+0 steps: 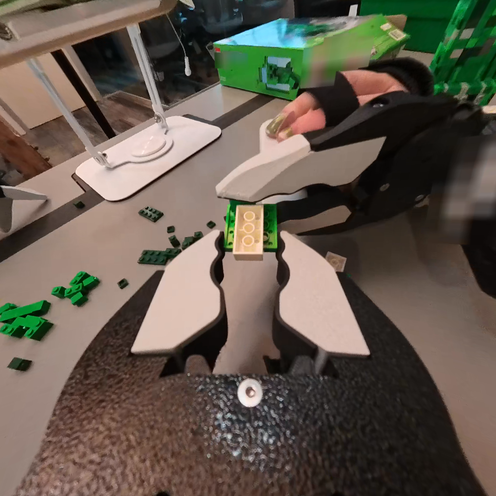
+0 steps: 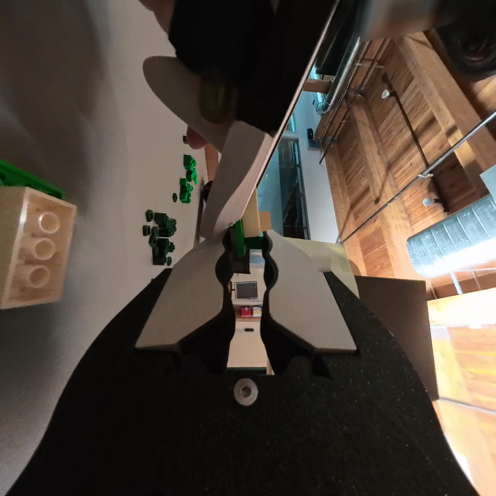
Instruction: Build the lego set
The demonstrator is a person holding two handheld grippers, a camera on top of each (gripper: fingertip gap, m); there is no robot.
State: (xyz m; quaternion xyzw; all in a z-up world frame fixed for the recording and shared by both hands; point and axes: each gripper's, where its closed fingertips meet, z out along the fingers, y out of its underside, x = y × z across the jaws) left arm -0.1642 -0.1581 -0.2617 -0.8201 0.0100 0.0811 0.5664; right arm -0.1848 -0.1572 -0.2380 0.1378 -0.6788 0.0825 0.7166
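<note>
A white brick (image 1: 247, 234), underside up, sits on a bright green plate (image 1: 230, 230). My left gripper (image 1: 251, 241) is shut on the plate's near end, one fingertip at each side. My right gripper (image 1: 255, 204) comes in from the right and clamps the far end from above and below; a gloved hand (image 1: 303, 118) holds it. In the right wrist view, the right gripper (image 2: 247, 241) is shut on the green plate (image 2: 239, 239) and the cream-white brick (image 2: 252, 222), and a left finger (image 2: 230, 193) crosses in front.
Loose dark green plates (image 1: 155, 256) and bright green bricks (image 1: 77, 288) lie on the grey table (image 1: 188, 204) to the left. A white lamp base (image 1: 150, 158) stands behind them. A green box (image 1: 295, 61) and a green model (image 1: 467, 53) are at the back right. Another white brick (image 2: 35, 247) shows close at left. Both grippers' tips are close together, under 4 cm apart.
</note>
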